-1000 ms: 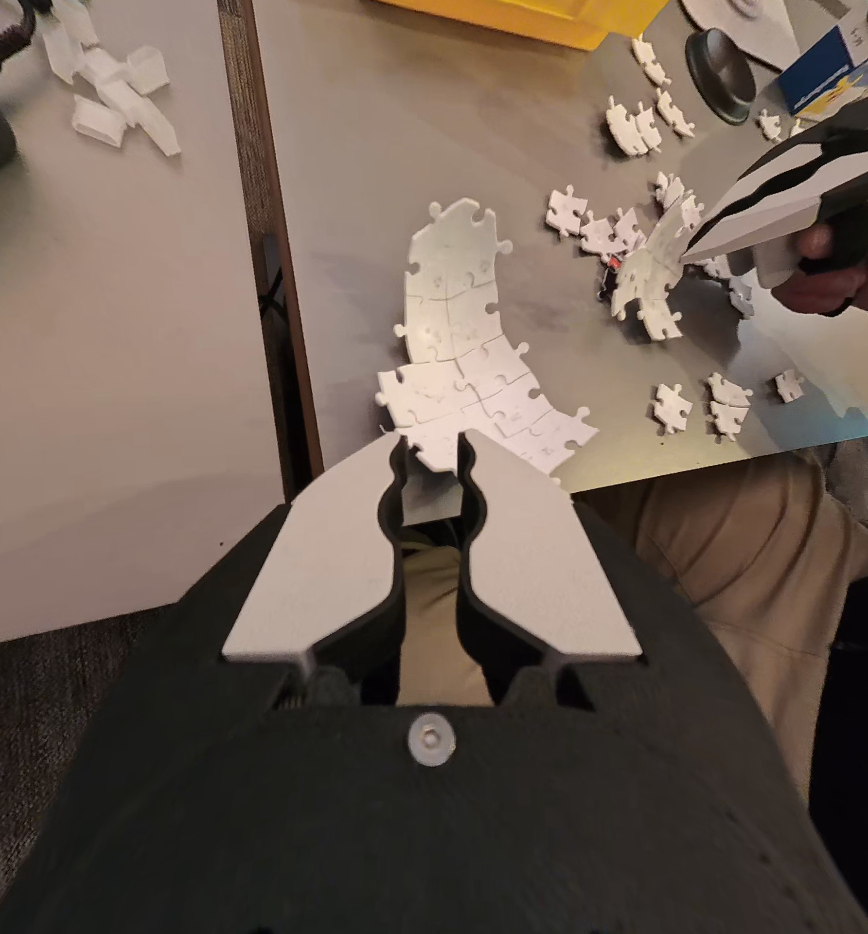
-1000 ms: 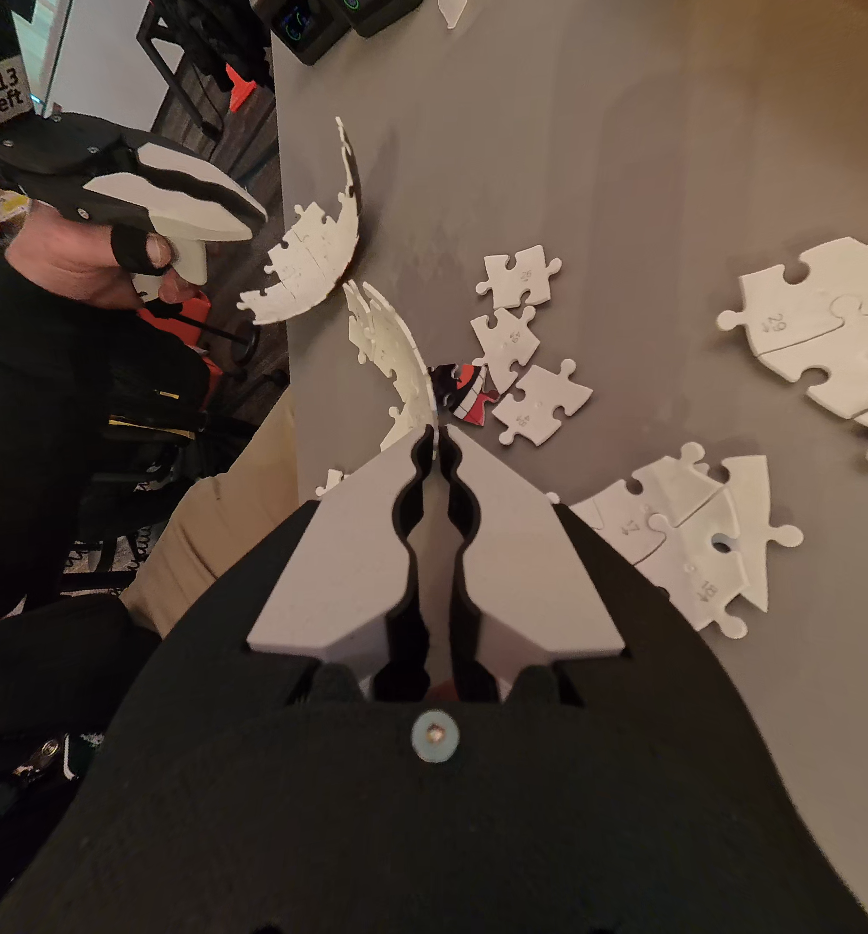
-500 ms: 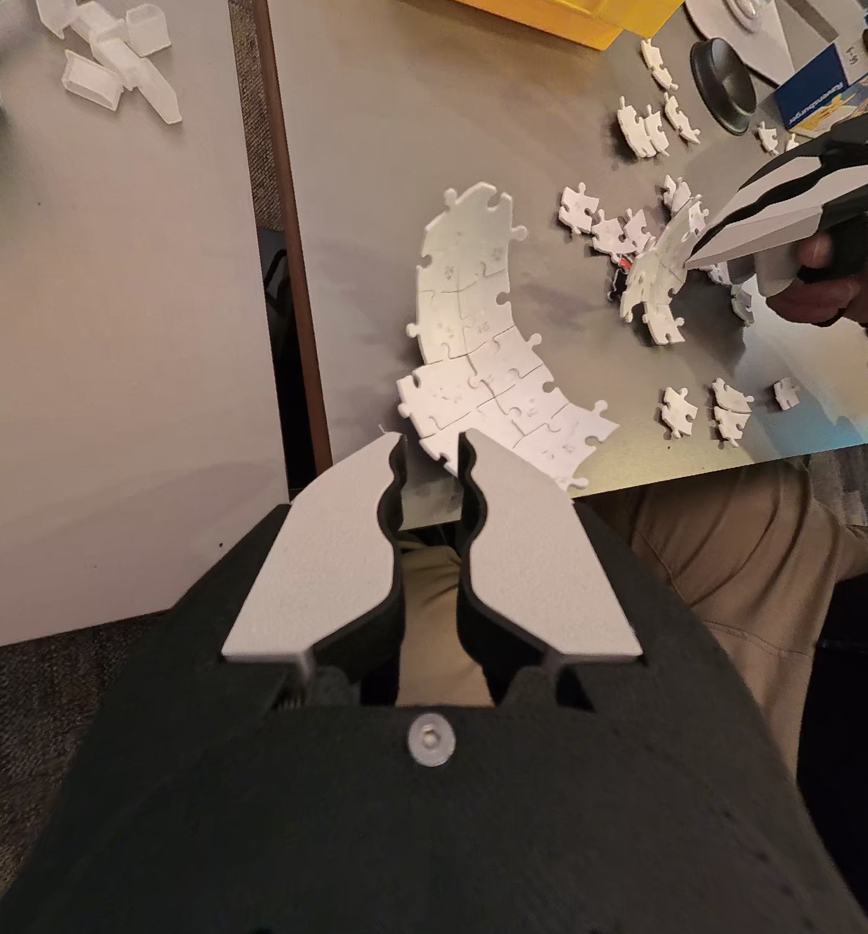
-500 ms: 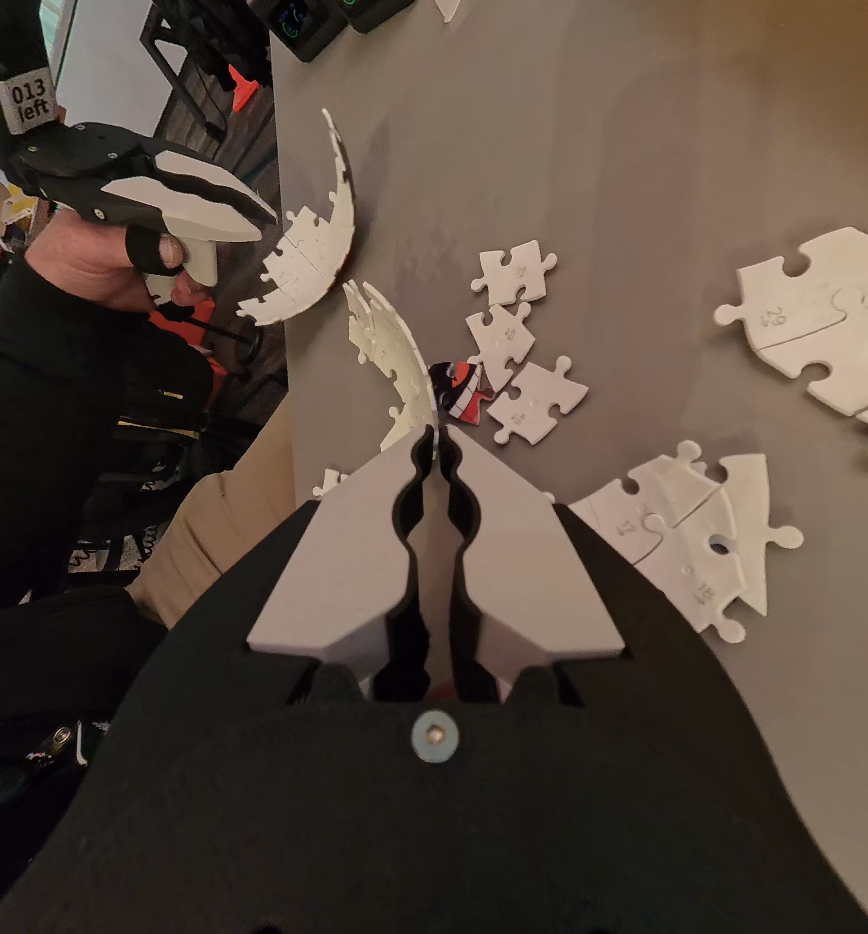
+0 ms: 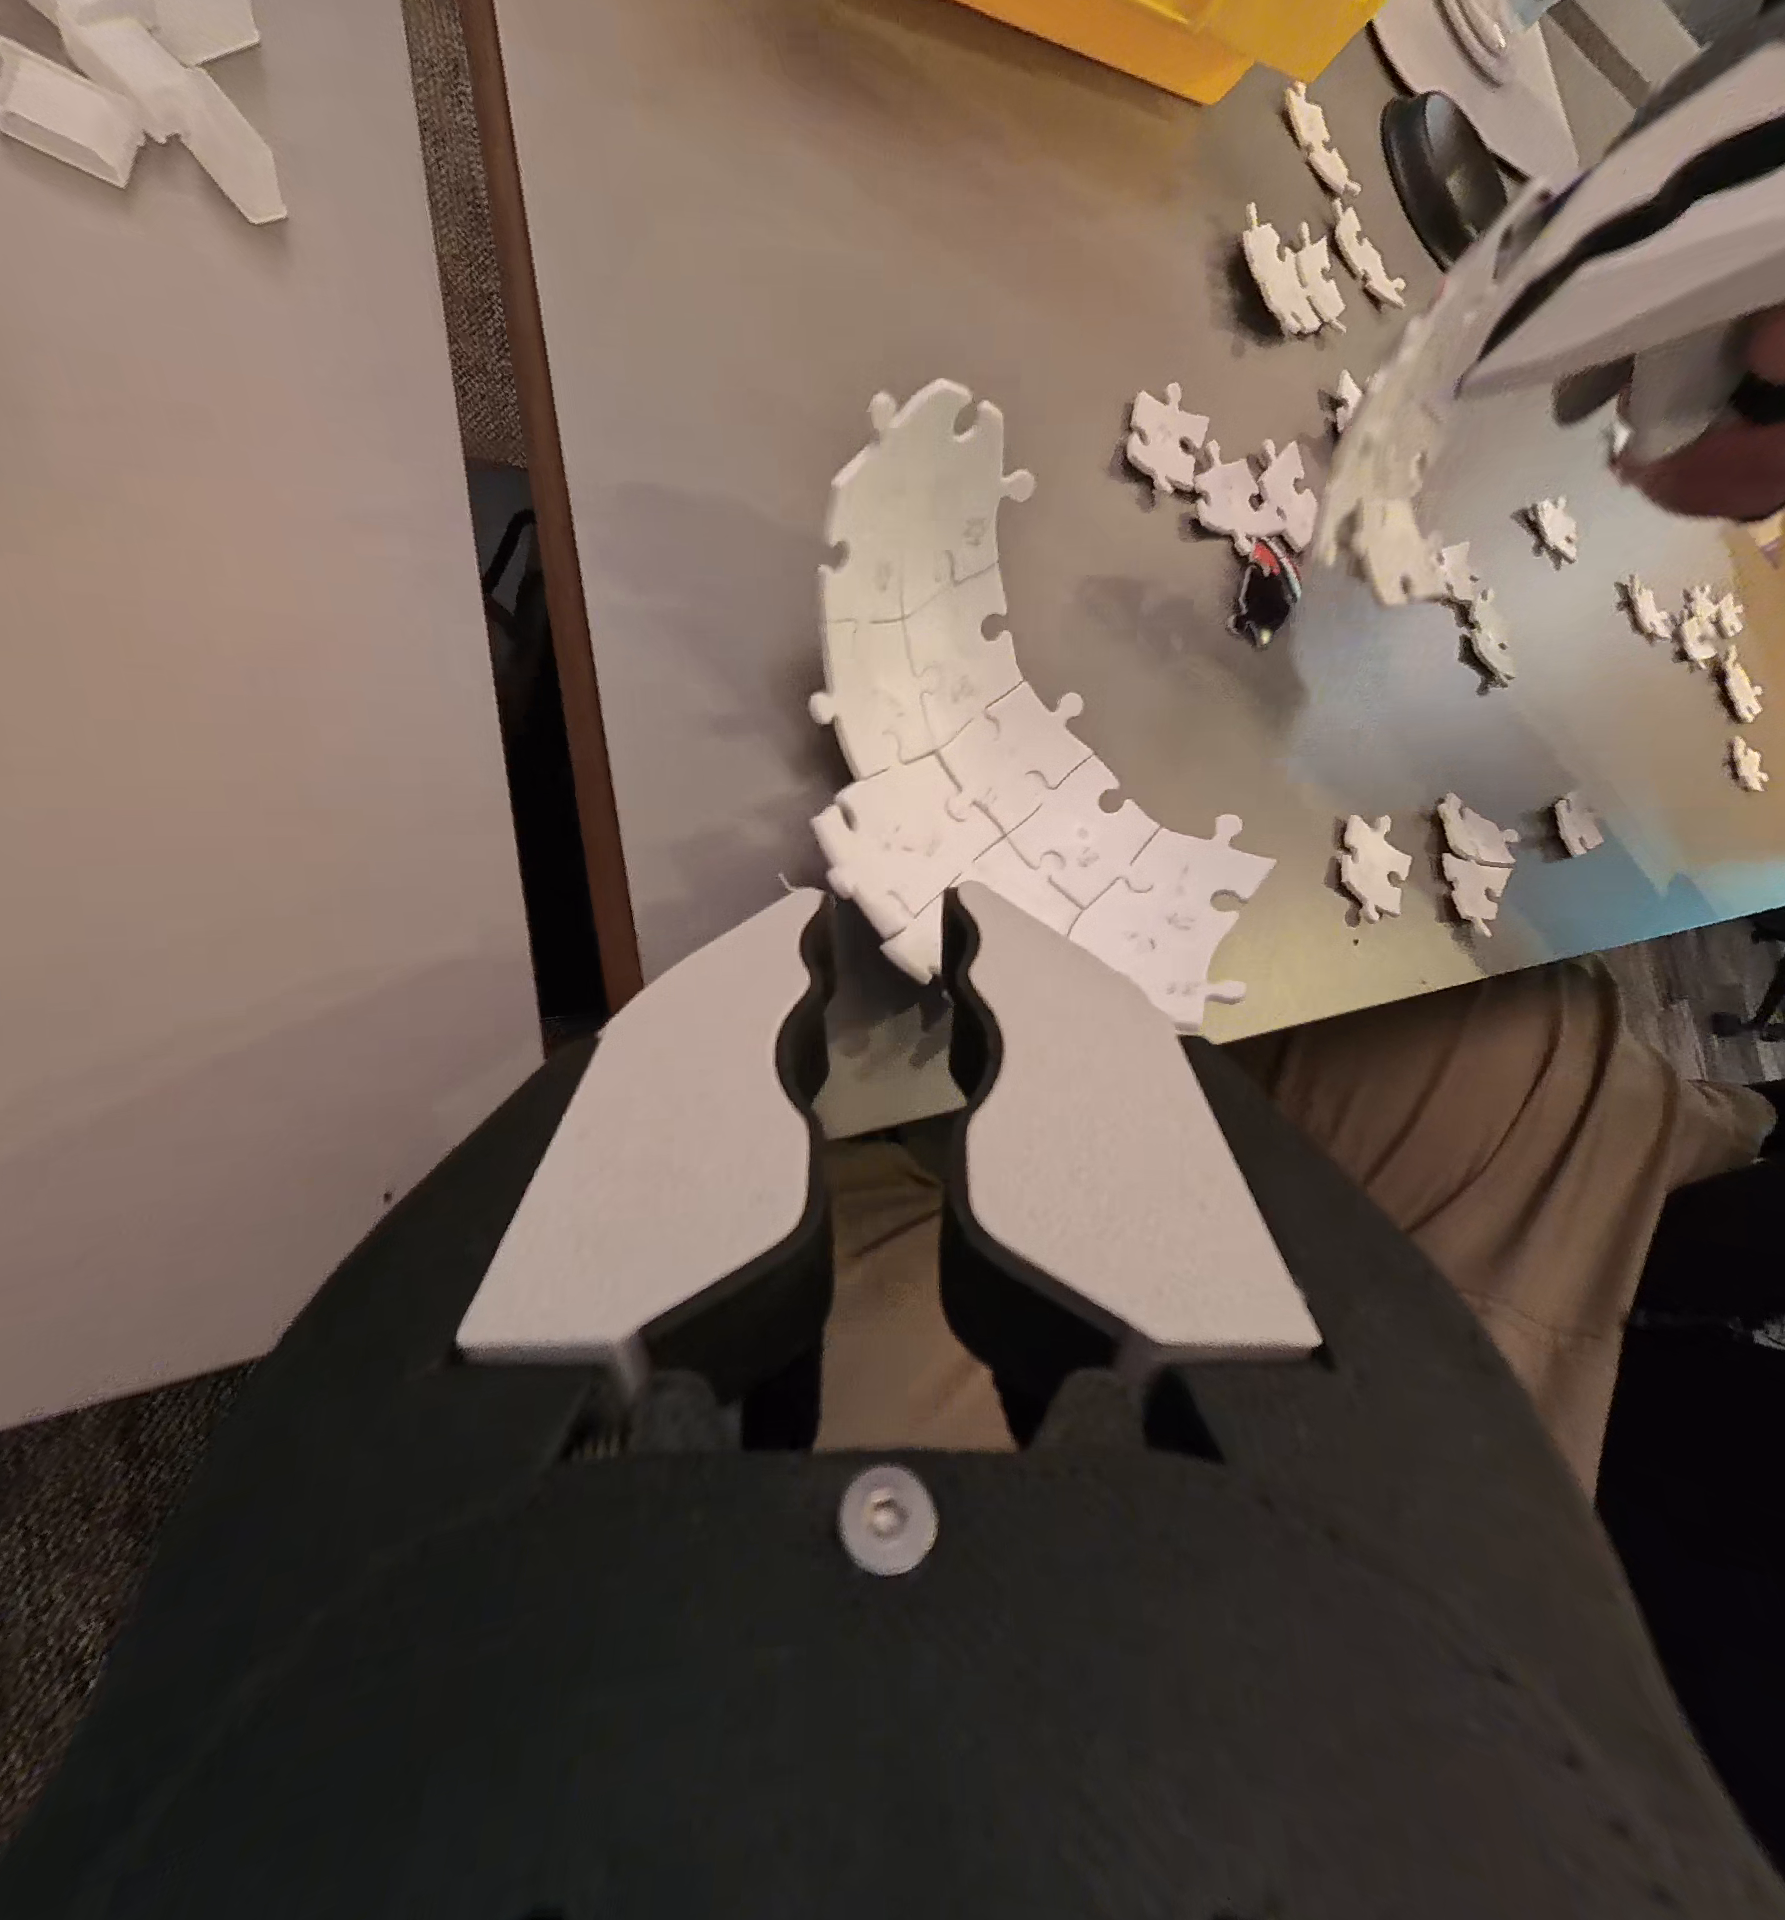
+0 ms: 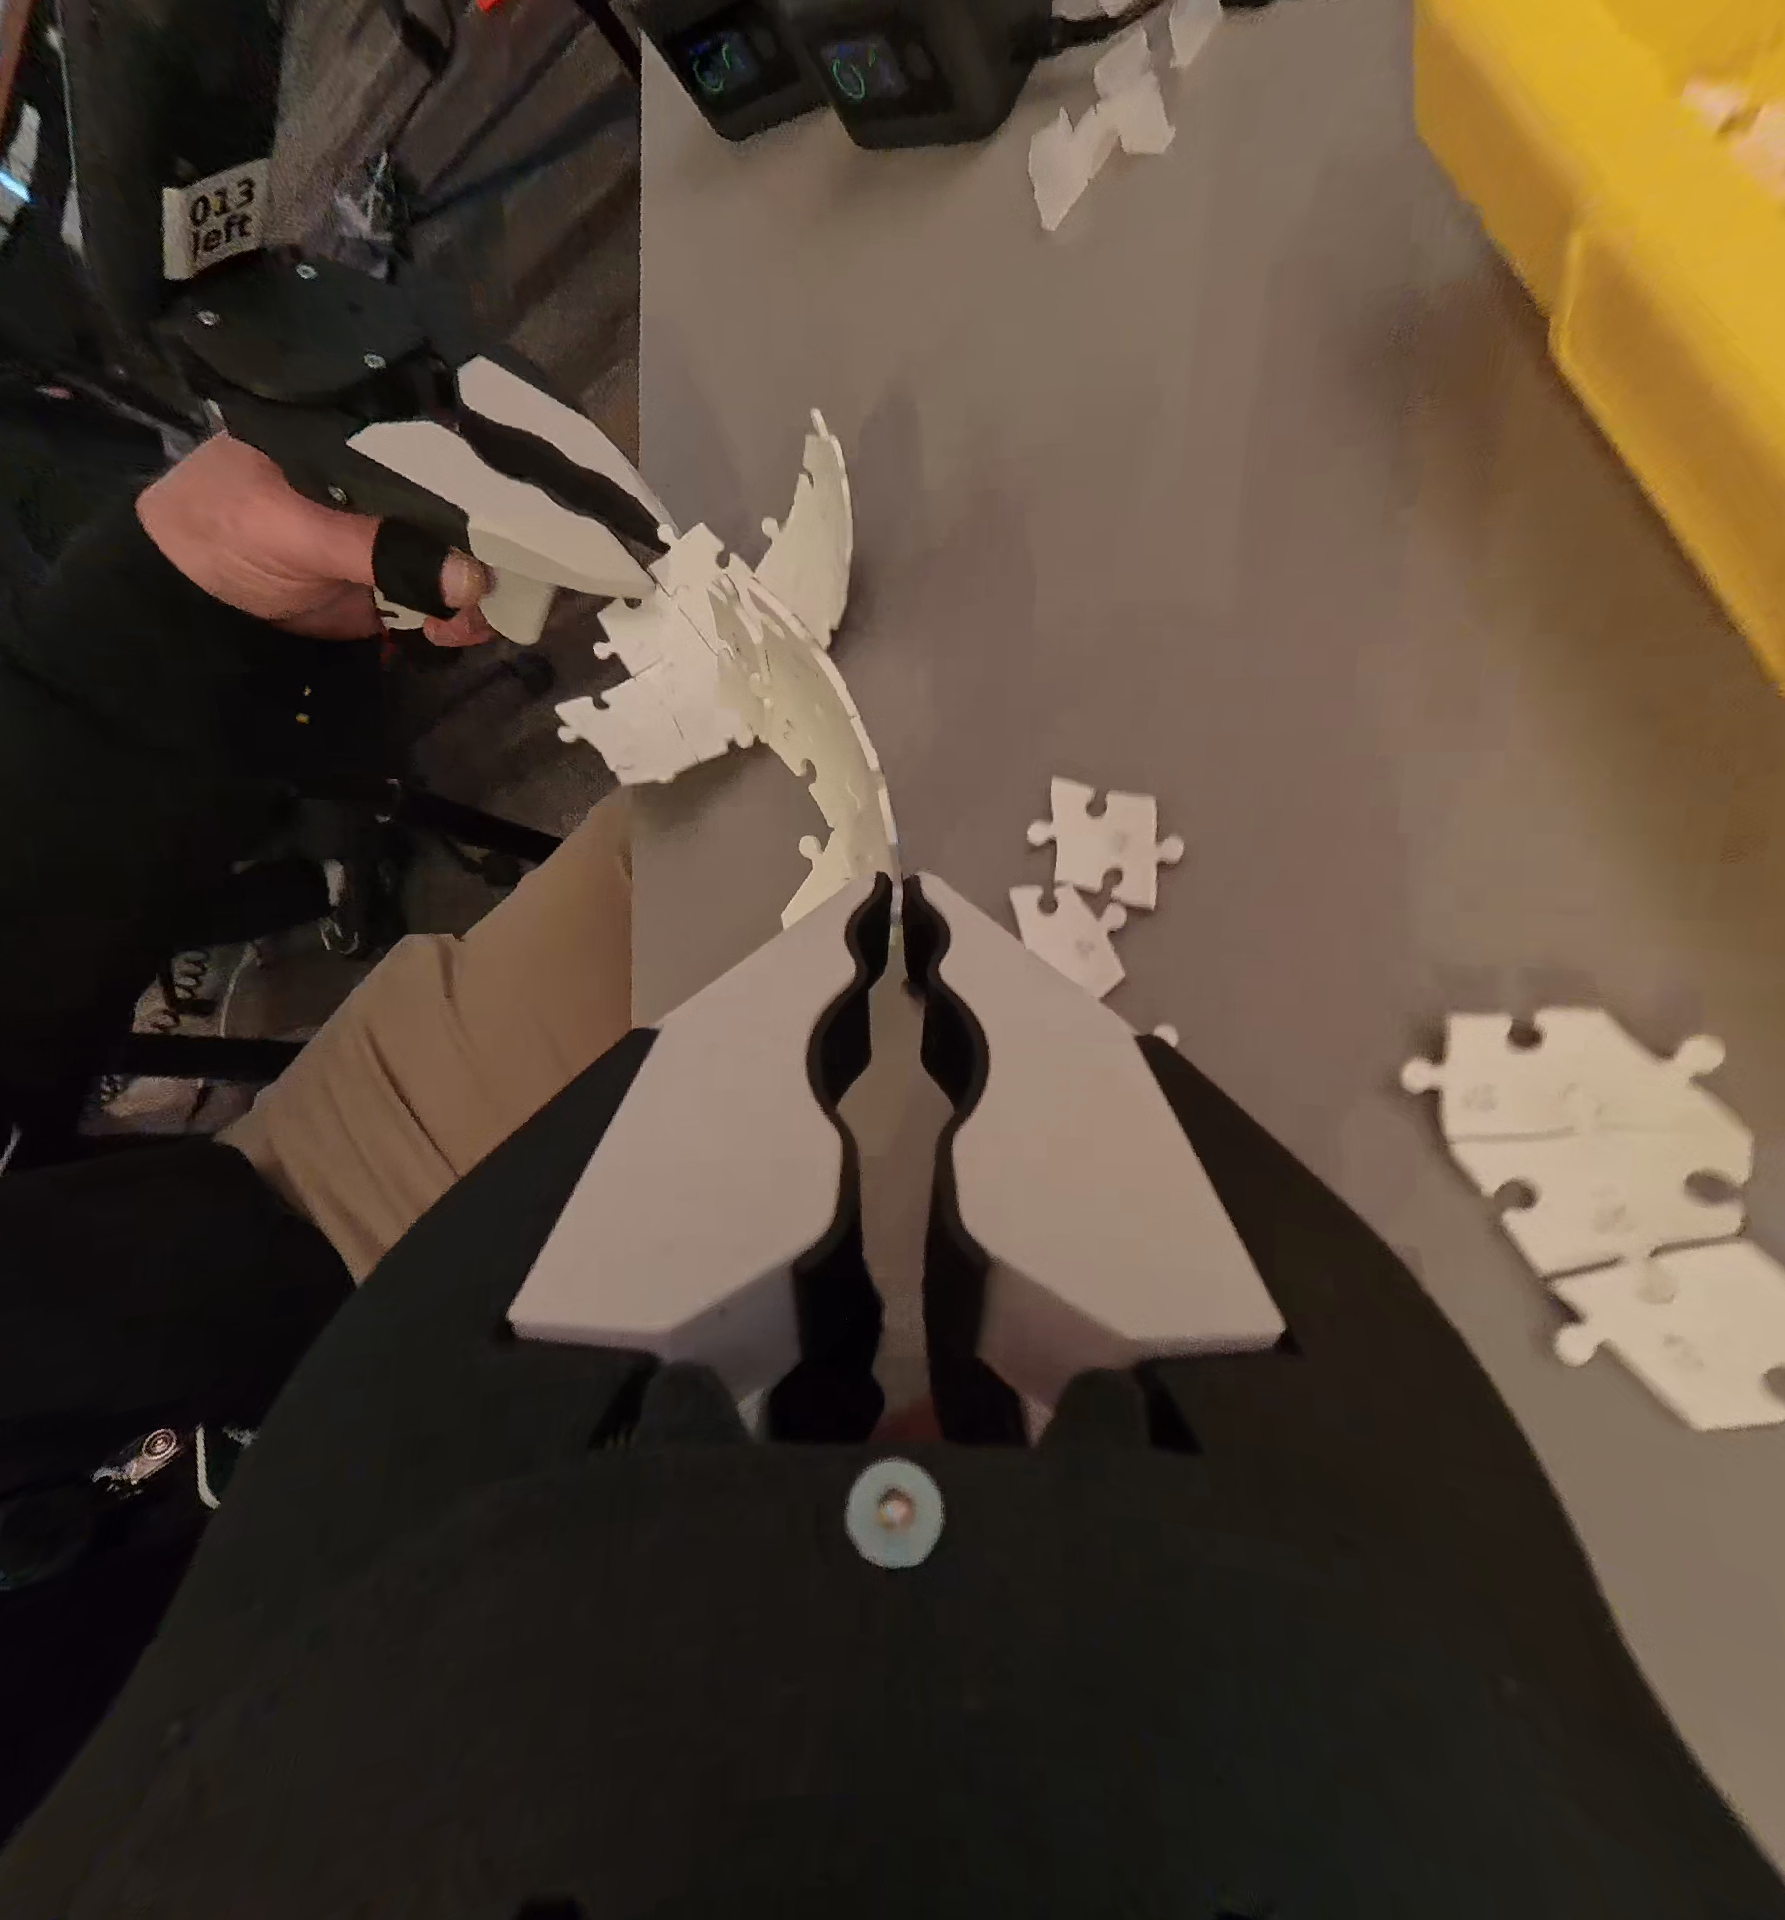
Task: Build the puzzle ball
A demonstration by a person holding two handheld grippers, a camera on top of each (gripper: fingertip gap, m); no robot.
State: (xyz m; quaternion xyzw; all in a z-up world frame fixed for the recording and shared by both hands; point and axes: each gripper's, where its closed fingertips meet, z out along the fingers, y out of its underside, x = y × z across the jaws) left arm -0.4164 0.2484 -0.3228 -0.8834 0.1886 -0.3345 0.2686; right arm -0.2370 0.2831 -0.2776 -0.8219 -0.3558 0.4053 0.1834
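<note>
Dim warm light, motion-blurred edges

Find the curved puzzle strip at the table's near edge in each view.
Left wrist view: the curved puzzle strip sits at centre, just beyond the left gripper.
Right wrist view: it is upper left of centre, overhanging the table edge.
Shared landmark: the yellow bin, at the right edge in the right wrist view.

grey table [image 5: 784,343] | loose white puzzle pieces [image 5: 1470,862] | yellow bin [image 6: 1646,312] | possibly two dark devices [image 6: 815,73]
</note>
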